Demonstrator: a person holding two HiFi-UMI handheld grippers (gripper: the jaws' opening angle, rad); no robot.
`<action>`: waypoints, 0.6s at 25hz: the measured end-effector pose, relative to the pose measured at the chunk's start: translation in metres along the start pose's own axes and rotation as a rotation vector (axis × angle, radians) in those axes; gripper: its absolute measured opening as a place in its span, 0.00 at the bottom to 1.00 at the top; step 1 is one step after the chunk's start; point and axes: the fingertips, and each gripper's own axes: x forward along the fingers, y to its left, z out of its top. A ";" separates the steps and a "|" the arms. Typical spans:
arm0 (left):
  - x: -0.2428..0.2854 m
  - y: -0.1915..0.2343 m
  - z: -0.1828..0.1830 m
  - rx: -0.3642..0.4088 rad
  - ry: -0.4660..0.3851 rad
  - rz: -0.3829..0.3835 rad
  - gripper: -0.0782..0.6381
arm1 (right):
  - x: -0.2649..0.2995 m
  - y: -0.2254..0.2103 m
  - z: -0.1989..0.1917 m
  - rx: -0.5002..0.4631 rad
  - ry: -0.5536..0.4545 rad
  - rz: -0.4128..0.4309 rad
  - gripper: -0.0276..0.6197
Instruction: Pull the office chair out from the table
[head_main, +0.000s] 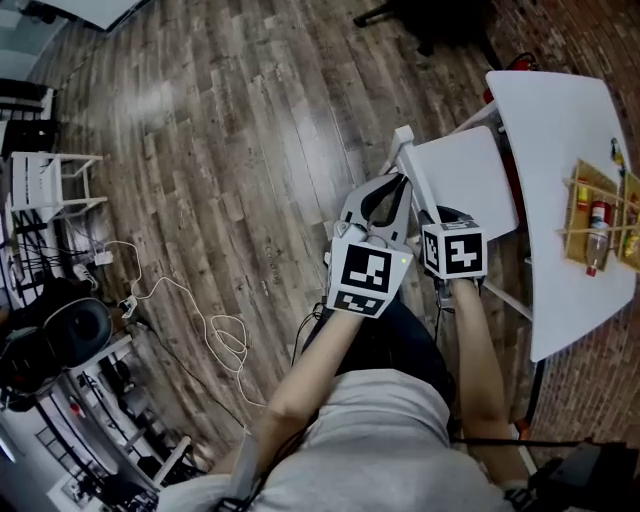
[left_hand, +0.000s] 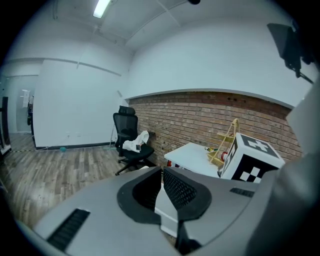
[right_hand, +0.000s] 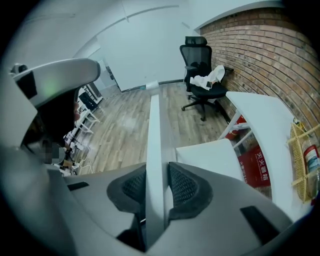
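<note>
With the jaws of the right gripper (right_hand: 157, 180) clamped on the backrest (right_hand: 153, 125) of the white chair (head_main: 462, 175) and those of the left gripper (left_hand: 161, 176) apart beside it, the chair looks mostly clear of the worktop (head_main: 560, 130), with little pulling left.

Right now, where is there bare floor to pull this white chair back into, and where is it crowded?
Bare: the wide wood floor beside the white chair, on the head view's left. Crowded: loose cables and equipment racks along that view's left edge; the table closes off the right side.
</note>
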 end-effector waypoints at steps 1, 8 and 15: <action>-0.005 0.003 -0.002 -0.005 -0.003 0.011 0.14 | 0.001 0.005 0.000 -0.005 0.001 0.004 0.19; -0.042 0.018 -0.008 -0.024 -0.024 0.111 0.14 | 0.000 0.032 0.002 0.005 -0.007 0.028 0.20; -0.077 0.024 -0.008 -0.030 -0.037 0.183 0.14 | -0.002 0.061 0.002 -0.015 -0.005 0.060 0.20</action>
